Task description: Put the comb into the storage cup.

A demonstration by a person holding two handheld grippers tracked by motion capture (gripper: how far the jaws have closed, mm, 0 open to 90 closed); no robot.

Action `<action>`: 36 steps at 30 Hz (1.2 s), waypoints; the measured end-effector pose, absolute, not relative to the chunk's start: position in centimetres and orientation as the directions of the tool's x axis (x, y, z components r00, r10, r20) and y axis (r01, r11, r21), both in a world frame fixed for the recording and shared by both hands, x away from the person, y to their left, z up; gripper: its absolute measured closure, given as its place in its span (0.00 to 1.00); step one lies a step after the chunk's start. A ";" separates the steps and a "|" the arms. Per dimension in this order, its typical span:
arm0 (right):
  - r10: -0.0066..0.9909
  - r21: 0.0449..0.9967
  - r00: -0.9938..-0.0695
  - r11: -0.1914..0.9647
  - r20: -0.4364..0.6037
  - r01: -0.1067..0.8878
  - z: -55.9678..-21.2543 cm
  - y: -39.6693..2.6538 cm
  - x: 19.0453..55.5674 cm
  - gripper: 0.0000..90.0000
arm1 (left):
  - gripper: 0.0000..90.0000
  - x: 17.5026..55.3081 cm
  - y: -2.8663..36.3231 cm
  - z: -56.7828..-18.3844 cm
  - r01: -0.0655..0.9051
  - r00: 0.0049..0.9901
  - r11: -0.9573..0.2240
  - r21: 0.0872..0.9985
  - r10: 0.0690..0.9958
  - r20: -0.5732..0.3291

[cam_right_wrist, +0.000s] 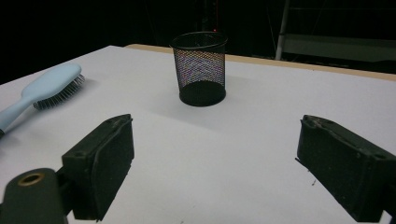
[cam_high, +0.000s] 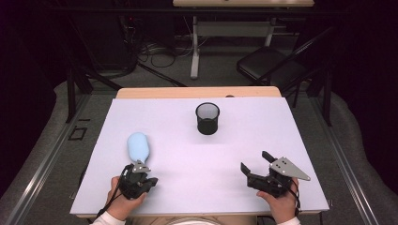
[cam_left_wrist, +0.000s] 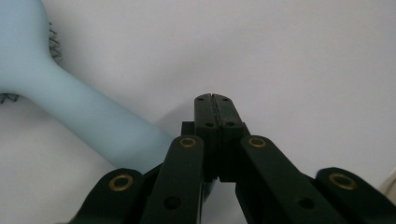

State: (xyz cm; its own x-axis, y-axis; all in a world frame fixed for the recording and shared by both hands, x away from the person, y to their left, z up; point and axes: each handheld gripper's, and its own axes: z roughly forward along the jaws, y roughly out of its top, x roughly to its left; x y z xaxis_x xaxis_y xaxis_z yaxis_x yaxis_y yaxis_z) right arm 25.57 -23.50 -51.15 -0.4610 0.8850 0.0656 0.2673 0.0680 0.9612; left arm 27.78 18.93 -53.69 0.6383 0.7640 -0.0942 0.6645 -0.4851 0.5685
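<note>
since left tool (cam_high: 142,176) pressed together beside hairbrush (cam_high: 138,146), right tool (cam_high: 256,165) spread apart, likely light, rigid, best gripped mid-handle.

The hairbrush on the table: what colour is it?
Light blue; the hairbrush shows best in the right gripper view.

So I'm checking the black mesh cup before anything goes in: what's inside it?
The mesh cup looks empty through its mesh, with nothing sticking out above the rim. The very bottom is dark, so something small there could be hidden.
</note>
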 end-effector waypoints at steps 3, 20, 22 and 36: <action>0.886 0.961 -0.459 0.064 0.070 0.269 -51.1 -23.5 25.6 0.12 | 1.00 27.7 19.1 -53.7 0.667 0.634 -0.483 0.566 0.768 -0.092; 0.886 0.961 -0.457 0.058 0.075 0.269 -51.2 -23.6 25.6 0.13 | 1.00 27.0 21.7 -53.8 0.713 0.568 -0.434 0.551 0.818 -0.089; 0.886 0.961 -0.458 0.058 0.076 0.271 -51.2 -23.6 25.6 0.13 | 1.00 26.9 22.3 -53.8 0.718 0.557 -0.423 0.553 0.826 -0.090; 0.886 0.961 -0.458 0.058 0.075 0.270 -51.2 -23.6 25.6 0.13 | 1.00 26.6 24.2 -53.9 0.735 0.512 -0.389 0.556 0.855 -0.080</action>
State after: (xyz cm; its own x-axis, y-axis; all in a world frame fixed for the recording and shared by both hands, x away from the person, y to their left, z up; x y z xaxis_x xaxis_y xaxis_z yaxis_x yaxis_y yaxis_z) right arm 25.64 -23.57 -51.18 -0.4579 0.8858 0.0751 0.2703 0.0582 0.9610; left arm 26.64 24.23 -53.92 0.5124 0.8550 -0.0795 0.7349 -0.3887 0.5557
